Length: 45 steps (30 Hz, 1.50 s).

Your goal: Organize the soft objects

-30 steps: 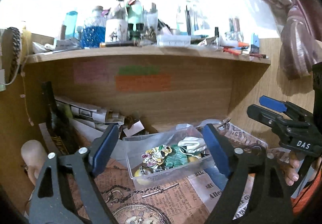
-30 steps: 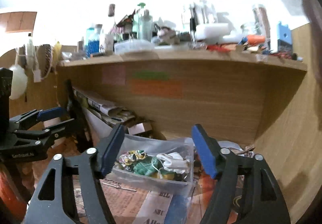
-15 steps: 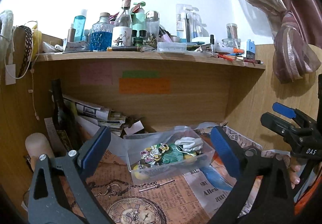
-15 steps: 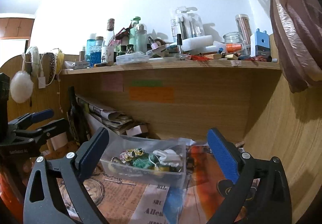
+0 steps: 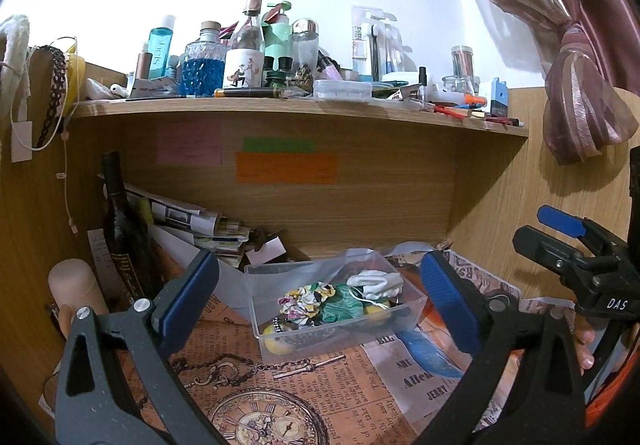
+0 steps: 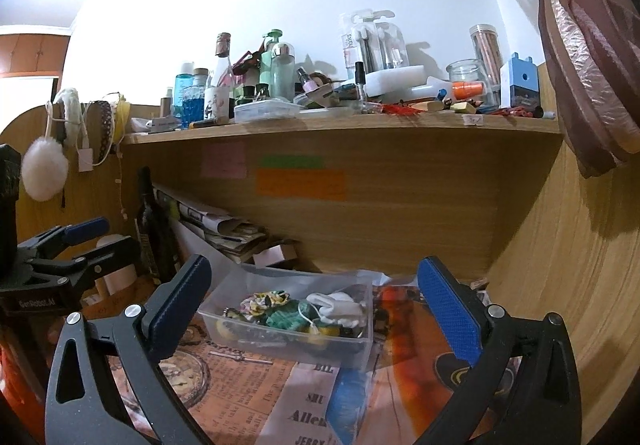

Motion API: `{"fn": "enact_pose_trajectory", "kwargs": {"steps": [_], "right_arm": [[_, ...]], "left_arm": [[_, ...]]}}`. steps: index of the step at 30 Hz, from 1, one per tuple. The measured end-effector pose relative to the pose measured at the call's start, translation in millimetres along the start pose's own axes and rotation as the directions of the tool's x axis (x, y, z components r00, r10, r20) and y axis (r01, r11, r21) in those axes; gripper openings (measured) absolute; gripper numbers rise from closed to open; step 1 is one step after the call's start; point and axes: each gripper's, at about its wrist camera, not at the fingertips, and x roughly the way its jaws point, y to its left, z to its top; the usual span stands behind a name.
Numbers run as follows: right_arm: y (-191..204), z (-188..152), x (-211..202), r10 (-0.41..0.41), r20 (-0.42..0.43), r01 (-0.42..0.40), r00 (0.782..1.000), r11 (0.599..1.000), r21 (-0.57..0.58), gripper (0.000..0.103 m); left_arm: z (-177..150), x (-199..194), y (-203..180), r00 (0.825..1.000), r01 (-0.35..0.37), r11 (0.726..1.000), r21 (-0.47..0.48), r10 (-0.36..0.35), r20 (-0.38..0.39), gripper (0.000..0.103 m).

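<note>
A clear plastic box [image 5: 394, 319] sits on the paper-covered desk under the shelf. It holds soft items: a floral scrunchie [image 5: 306, 295], a green cloth [image 5: 346, 307] and a white cloth [image 5: 376, 281]. The box also shows in the right wrist view [image 6: 352, 347], with the white cloth [image 6: 340, 303] inside it. My left gripper [image 5: 320, 305] is open and empty, held back from the box. My right gripper [image 6: 316, 309] is open and empty, also back from the box. Each gripper shows at the edge of the other's view.
A dark wine bottle [image 5: 120, 229] and folded newspapers [image 5: 192, 219] stand at the back left. A crowded shelf [image 5: 300, 107] of bottles hangs overhead. A wooden side wall [image 6: 580, 265] closes the right. A curtain [image 5: 580, 93] hangs at upper right.
Both grippers have pulled back and up from the box, and their jaws have opened wider. The box and its contents have not moved.
</note>
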Motion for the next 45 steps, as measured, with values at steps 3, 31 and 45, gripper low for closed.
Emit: {"fn": "enact_pose_trajectory", "kwargs": {"steps": [3, 31, 45], "right_arm": [[0.3, 0.2, 0.4, 0.005, 0.0, -0.005, 1.0, 1.0, 0.0, 0.103], [3.0, -0.3, 3.1, 0.011, -0.006, -0.011, 1.0, 1.0, -0.004, 0.103], [2.8, -3.4, 7.4, 0.01, -0.017, -0.01, 1.0, 1.0, -0.004, 0.103]], "left_arm": [[0.1, -0.4, -0.4, 1.0, -0.005, 1.0, 0.003, 0.005, 0.001, 0.102], [-1.4, 0.4, -3.4, 1.0, 0.013, 1.0, -0.004, -0.013, -0.012, 0.102], [-3.1, 1.8, -2.3, 1.0, 0.014, 1.0, -0.008, -0.014, -0.012, 0.102]]}}
